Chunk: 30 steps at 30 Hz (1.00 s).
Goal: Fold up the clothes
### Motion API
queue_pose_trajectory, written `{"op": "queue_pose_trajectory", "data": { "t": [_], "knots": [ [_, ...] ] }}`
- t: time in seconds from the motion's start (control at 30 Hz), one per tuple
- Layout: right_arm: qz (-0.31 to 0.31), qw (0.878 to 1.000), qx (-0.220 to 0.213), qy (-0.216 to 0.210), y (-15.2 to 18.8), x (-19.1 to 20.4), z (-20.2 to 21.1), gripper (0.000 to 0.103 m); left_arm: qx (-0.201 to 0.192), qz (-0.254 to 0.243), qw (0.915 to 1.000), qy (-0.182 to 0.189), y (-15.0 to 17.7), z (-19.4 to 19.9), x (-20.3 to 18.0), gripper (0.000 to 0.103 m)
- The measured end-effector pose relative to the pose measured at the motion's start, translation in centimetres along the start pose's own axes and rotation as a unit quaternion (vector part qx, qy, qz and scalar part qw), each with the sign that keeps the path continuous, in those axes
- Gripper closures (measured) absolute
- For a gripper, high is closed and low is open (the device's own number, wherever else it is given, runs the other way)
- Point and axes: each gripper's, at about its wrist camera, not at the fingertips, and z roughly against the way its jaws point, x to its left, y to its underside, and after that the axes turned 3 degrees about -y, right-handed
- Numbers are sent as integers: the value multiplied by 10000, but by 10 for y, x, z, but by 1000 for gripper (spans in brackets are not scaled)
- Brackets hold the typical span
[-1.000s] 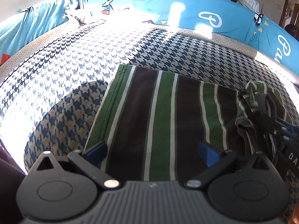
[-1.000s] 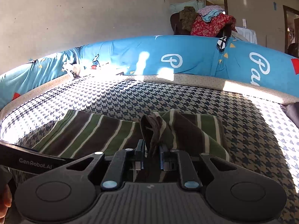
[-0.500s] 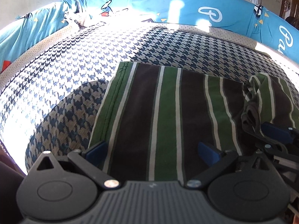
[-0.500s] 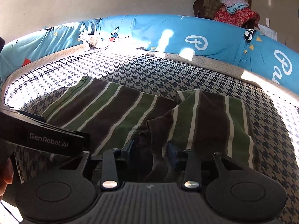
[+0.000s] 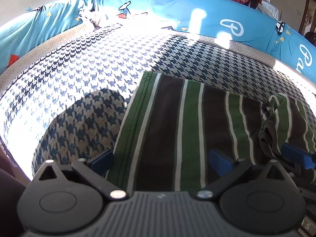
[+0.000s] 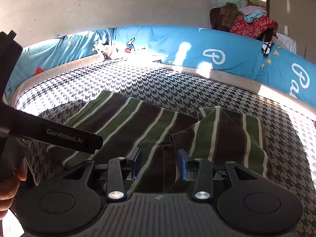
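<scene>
A green, brown and white striped garment (image 5: 177,128) lies flat on the houndstooth bed cover (image 5: 88,75). Its right part is folded over into a rumpled flap (image 5: 286,118). My left gripper (image 5: 161,160) is open wide, low over the garment's near edge, with flat cloth showing between the fingers. In the right wrist view the garment (image 6: 128,122) spreads ahead, and the flap (image 6: 227,134) rests on it. My right gripper (image 6: 160,163) is open; a brown fold of the flap lies between the blue pads (image 6: 182,164), which do not press on it. The left gripper's black body (image 6: 69,138) crosses at the left.
A rolled blue printed quilt (image 6: 217,45) runs along the far side of the bed. Behind it a chair holds a pile of clothes (image 6: 250,21). A person's hand (image 6: 9,187) shows at the lower left. The bed's near left edge drops off in bright sunlight.
The right gripper's jaws have opened and let go of the pinched brown fold, which now lies slack between them. The flap has settled down onto the garment. The left gripper stays open.
</scene>
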Motion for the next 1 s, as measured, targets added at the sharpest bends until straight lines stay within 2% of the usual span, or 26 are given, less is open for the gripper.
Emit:
{"op": "queue_pose_trajectory", "data": {
  "t": [0.23,0.4,0.6,0.83,1.0],
  "knots": [
    [342,9987,59,-379,0,33,2,64,213,307,9993,19,-2,-5,24,0],
    [711,9951,167,-669,2,60,-2,64,375,259,9985,307,-4,-6,32,0],
    [1295,9870,248,-920,7,93,-9,64,531,279,9947,837,-7,-6,40,0],
    [1792,9784,272,-993,12,119,-19,64,672,303,9909,1123,-10,-8,45,0],
    [2037,9749,204,-870,18,133,-27,64,824,343,9878,1278,-14,-9,48,0]
  ]
}}
